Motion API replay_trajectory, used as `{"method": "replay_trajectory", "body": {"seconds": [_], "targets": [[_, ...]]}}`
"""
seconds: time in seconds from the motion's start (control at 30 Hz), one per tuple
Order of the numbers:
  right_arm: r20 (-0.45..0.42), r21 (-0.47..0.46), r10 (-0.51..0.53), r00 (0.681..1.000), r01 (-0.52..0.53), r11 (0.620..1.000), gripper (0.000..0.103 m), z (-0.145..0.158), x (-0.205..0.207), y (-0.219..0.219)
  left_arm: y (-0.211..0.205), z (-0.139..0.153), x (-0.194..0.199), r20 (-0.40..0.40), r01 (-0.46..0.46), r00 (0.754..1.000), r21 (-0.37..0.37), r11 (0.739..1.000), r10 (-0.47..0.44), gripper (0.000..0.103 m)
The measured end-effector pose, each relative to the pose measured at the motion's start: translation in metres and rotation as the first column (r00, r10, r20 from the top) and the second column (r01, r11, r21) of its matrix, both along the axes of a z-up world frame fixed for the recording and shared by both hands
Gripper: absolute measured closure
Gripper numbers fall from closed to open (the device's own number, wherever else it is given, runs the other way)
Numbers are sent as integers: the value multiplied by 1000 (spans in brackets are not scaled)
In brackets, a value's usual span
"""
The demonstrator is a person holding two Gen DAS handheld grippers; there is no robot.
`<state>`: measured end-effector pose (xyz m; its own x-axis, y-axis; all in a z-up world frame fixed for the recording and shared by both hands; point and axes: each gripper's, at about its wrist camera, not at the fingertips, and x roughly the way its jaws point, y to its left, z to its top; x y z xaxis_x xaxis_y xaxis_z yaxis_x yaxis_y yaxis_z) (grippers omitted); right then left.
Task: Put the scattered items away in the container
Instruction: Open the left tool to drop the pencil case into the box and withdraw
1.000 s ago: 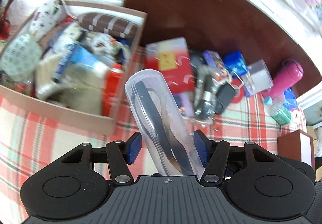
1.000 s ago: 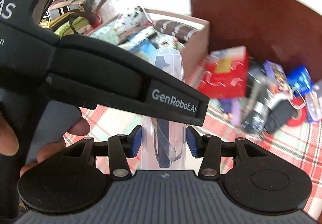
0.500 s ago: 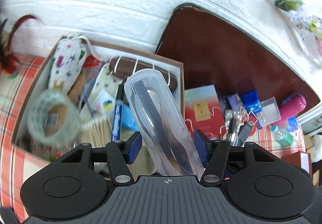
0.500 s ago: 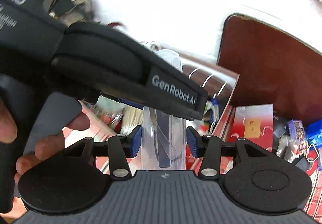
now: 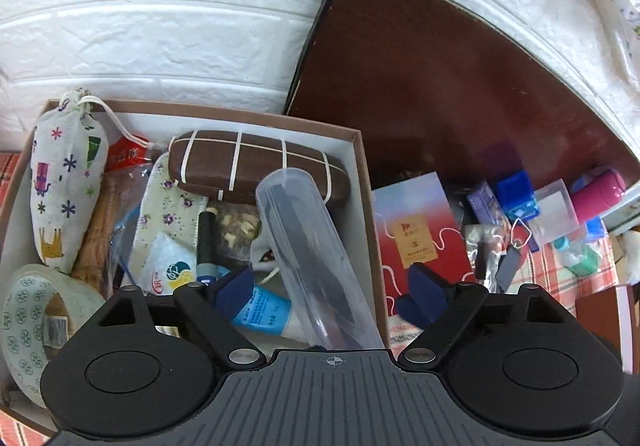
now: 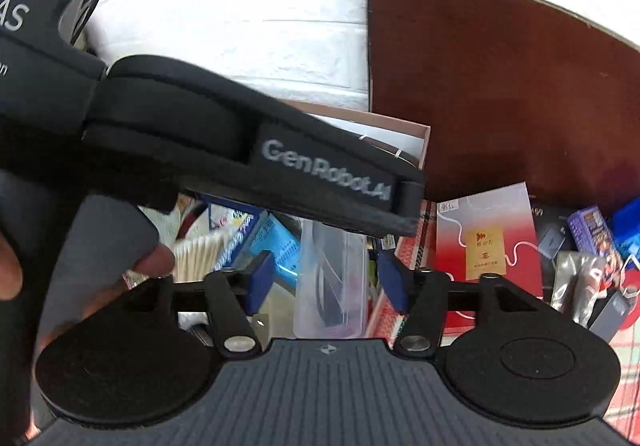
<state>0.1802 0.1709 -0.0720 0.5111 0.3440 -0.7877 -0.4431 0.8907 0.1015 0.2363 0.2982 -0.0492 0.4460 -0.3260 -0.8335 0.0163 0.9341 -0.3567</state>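
Observation:
A clear plastic case (image 5: 316, 266) with a dark item inside lies in the brown cardboard box (image 5: 362, 173), leaning along its right wall. It also shows in the right wrist view (image 6: 332, 282). My left gripper (image 5: 332, 290) is open, its blue pads apart from the case on either side. My right gripper (image 6: 326, 278) is open too, its pads apart from the case. The left gripper's body crosses the right wrist view and hides much of the box (image 6: 416, 137).
The box holds a brown striped case (image 5: 256, 165), a patterned pouch (image 5: 64, 181), a tape roll (image 5: 36, 310) and a blue tube (image 5: 260, 310). Right of the box lie a red card (image 5: 420, 230), blue boxes (image 5: 516, 197), a pink bottle (image 5: 596, 197) and keys (image 5: 504, 258). A dark board (image 5: 460, 93) leans on the wall.
Both grippers carried the clear case left over the box, then opened and let it go. The case now rests in the box.

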Motion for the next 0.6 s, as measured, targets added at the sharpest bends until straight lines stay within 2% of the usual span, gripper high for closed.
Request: {"method": "replay_trajectory", "body": {"seconds": [0.33,0.47,0.6], "targets": [[-46,-5,26,999,-26,1000,39,-16,-10,-5,9,-11,-16,-23,-53,998,3,999,53,11],[-55,-1,37,998,-37,999,41,-15,-10,-3,5,-12,-22,-34,-50,998,1,999,50,11],[-43,-4,37,998,-37,999,40,-5,-19,-4,1,-6,-30,-29,-52,998,-3,999,52,10]]}}
